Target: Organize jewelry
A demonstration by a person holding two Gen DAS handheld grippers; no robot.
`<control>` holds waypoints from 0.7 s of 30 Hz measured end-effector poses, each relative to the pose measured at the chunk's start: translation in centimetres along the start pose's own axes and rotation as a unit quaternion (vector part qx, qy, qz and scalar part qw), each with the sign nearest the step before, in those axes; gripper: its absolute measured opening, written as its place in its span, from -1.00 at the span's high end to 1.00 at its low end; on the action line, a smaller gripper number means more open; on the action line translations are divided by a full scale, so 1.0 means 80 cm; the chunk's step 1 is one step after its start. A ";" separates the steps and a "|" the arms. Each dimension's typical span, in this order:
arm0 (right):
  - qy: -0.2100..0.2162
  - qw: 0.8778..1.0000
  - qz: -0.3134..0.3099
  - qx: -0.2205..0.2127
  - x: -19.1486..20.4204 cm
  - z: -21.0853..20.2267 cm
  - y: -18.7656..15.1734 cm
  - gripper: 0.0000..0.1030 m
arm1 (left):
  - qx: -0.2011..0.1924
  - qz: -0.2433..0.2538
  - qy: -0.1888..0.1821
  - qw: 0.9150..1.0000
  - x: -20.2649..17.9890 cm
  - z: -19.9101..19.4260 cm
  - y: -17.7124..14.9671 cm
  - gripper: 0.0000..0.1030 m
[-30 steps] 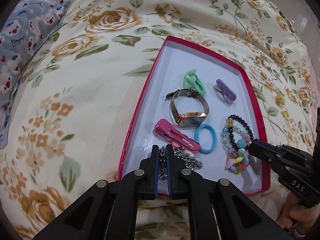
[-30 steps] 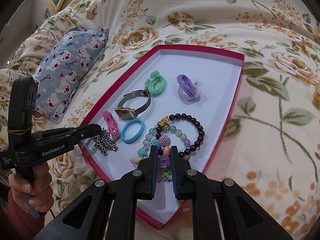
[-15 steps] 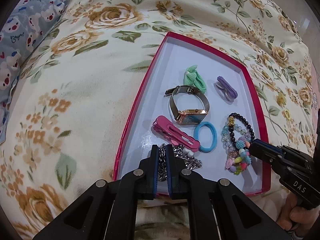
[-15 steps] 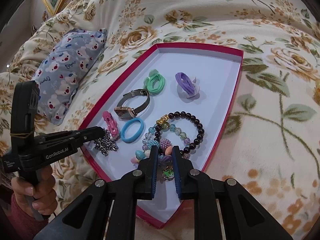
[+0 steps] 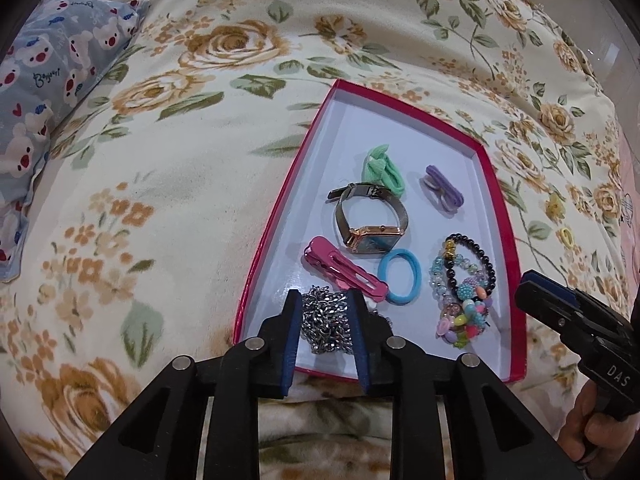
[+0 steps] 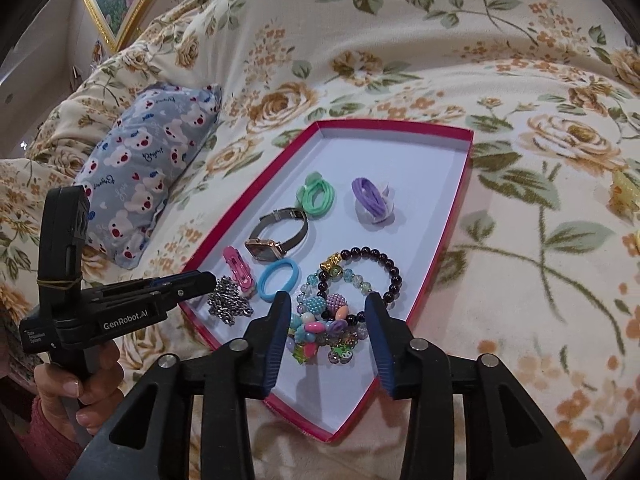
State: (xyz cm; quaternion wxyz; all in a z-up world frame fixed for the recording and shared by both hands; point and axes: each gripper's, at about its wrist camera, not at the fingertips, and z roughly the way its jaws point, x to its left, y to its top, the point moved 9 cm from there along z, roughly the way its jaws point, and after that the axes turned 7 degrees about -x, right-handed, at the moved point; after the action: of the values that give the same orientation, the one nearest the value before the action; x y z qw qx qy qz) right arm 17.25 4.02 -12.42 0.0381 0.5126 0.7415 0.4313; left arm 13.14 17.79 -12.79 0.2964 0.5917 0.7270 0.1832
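My left hand-held gripper (image 5: 325, 300) has just opened off the silver metal link chain (image 5: 326, 320), which lies loose between its jaws in the shallow red-rimmed cardboard tray (image 5: 280, 200). My right hand-held gripper (image 6: 328, 308) has likewise parted around the knobbly multicoloured plastic bead bracelet (image 6: 320, 320), gripping nothing.

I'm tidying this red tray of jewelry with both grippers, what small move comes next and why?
Probably lift both grippers clear. The left gripper straddles the silver chain necklace and the right gripper the colourful beaded bracelet; both jaws have just been opening, and both pieces lie in the tray.
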 end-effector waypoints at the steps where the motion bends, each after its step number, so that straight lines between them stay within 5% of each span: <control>1: 0.001 1.000 0.001 -0.003 0.000 -0.003 0.000 0.16 | -0.003 0.001 -0.001 1.000 -0.001 -0.003 0.000 0.44; 5: -0.003 1.000 0.006 -0.019 -0.002 -0.013 0.000 0.03 | -0.017 0.011 0.003 1.000 -0.005 -0.018 -0.002 0.03; 10: -0.001 0.999 0.021 -0.042 -0.006 -0.029 0.001 -0.06 | -0.023 0.006 0.000 1.000 -0.005 -0.034 -0.011 -0.10; 14: 0.002 0.998 0.022 -0.051 -0.005 -0.040 -0.004 -0.24 | -0.037 -0.003 0.004 0.999 -0.003 -0.052 -0.020 -0.61; 21: -0.005 0.998 0.013 -0.066 -0.002 -0.056 -0.017 -0.42 | -0.054 -0.016 0.014 0.998 0.004 -0.076 -0.039 -0.77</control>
State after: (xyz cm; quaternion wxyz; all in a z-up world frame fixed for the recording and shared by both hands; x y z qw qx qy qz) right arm 14.12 1.04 -10.60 0.0694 0.5208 0.7044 0.4773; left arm 6.82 17.93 -10.14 0.3212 0.5602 0.7294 0.2257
